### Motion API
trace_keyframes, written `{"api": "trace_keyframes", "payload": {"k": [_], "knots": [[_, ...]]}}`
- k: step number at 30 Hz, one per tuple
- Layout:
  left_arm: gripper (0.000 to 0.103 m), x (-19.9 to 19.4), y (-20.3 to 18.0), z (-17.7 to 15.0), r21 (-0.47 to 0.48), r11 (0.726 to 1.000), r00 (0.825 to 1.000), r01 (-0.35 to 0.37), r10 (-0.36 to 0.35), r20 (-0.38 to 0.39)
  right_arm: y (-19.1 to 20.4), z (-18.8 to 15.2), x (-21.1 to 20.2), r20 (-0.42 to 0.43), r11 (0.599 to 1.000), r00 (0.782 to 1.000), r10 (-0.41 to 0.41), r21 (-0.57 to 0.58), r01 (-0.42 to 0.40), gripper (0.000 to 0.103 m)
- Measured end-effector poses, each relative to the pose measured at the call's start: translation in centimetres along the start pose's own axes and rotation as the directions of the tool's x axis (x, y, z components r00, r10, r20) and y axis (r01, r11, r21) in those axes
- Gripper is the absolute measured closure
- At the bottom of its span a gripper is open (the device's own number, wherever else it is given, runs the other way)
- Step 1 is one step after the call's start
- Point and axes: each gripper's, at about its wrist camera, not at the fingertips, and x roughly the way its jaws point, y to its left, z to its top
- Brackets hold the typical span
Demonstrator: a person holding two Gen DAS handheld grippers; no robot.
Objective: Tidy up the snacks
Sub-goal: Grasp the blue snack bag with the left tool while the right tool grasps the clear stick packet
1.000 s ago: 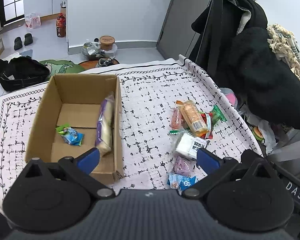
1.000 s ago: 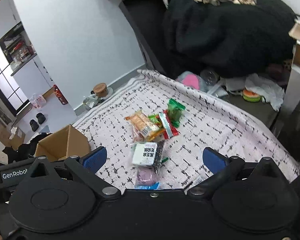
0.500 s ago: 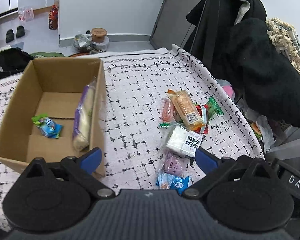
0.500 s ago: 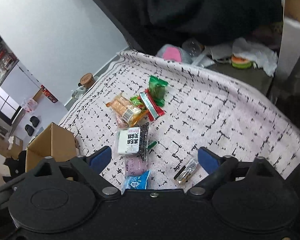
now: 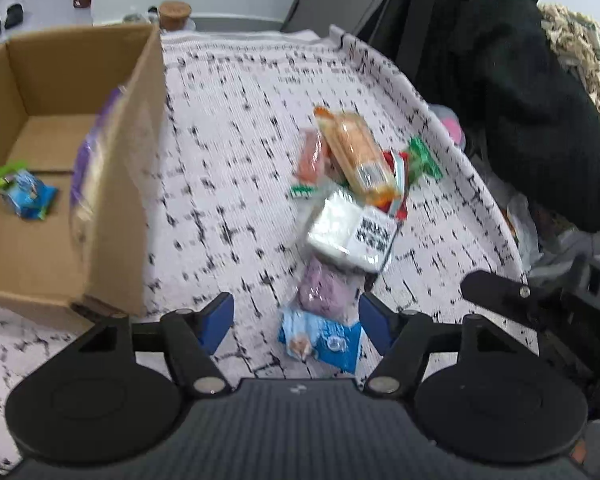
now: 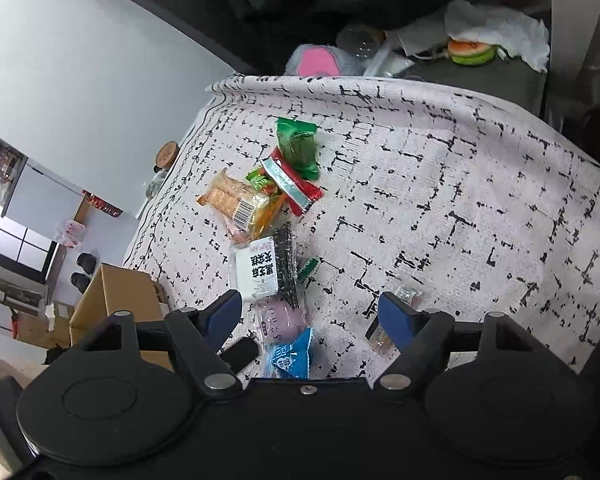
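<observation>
On the black-flecked white tablecloth [image 5: 240, 128], loose snack packets wait beside the open cardboard box [image 5: 60, 152] — both empty grippers, left [image 5: 296, 322] and right [image 6: 310, 312], jaws spread, bracket the small blue packet [image 5: 320, 342], likely next.

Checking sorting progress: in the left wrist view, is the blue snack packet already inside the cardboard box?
No, the blue snack packet lies on the patterned cloth between the open left gripper fingers, outside the cardboard box.
</observation>
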Motion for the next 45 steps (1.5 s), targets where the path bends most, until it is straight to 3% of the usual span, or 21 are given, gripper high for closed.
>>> {"api": "trace_keyframes", "payload": {"k": [5,12,14,17,20,27,33,35,37,45], "knots": [[0.035,2.0,-0.4,-0.9,-0.004,1.000,0.998,0.015,-0.015,-0.062,-0.4,-0.1,-0.2,0.005,1.000,1.000,-0.019,0.019,0.019,0.028],[0.036,4.0,-0.6,-1.9,-0.018,1.000,0.996,0.012,-0.013,-0.093,-0.6,-0.4,0.6,-0.022,0.998,0.998,-0.067,0.001,0.067,0.028],[0.050,4.0,-0.6,-1.9,-0.011,1.000,0.996,0.019,-0.020,-0.083,-0.9,-0.3,1.0,-0.032,0.995,0.995,-0.095,0.020,0.096,0.028],[0.061,4.1,-0.2,-1.9,-0.033,0.998,0.994,0.057,-0.060,-0.092,-1.1,-0.3,1.9,-0.048,0.987,0.986,-0.157,0.036,0.159,0.028],[0.076,4.0,0.1,-1.8,-0.041,0.997,0.993,0.066,-0.069,-0.096,-1.3,-0.3,2.6,-0.047,0.981,0.982,-0.183,0.052,0.185,0.035],[0.076,3.5,0.8,-1.5,-0.054,0.995,0.992,0.086,-0.091,-0.092,-1.4,-0.6,5.0,-0.102,0.970,0.972,-0.213,0.096,0.223,0.052],[0.077,2.5,1.4,-1.4,-0.071,0.994,0.994,0.080,-0.085,-0.074,-1.5,-0.9,6.0,-0.104,0.962,0.965,-0.239,0.112,0.250,0.056],[0.077,2.1,1.6,-1.2,-0.073,0.995,0.995,0.074,-0.079,-0.066,-1.6,-0.9,6.3,-0.107,0.958,0.963,-0.249,0.122,0.261,0.067],[0.077,1.8,1.6,-1.1,-0.072,0.995,0.996,0.067,-0.071,-0.056,-1.7,-1.0,6.5,-0.103,0.957,0.963,-0.250,0.123,0.262,0.084],[0.077,0.4,1.6,-0.5,-0.060,0.997,0.998,0.051,-0.052,-0.018,-0.6,-1.2,4.8,-0.014,0.985,0.989,-0.145,0.088,0.146,0.085]]}}
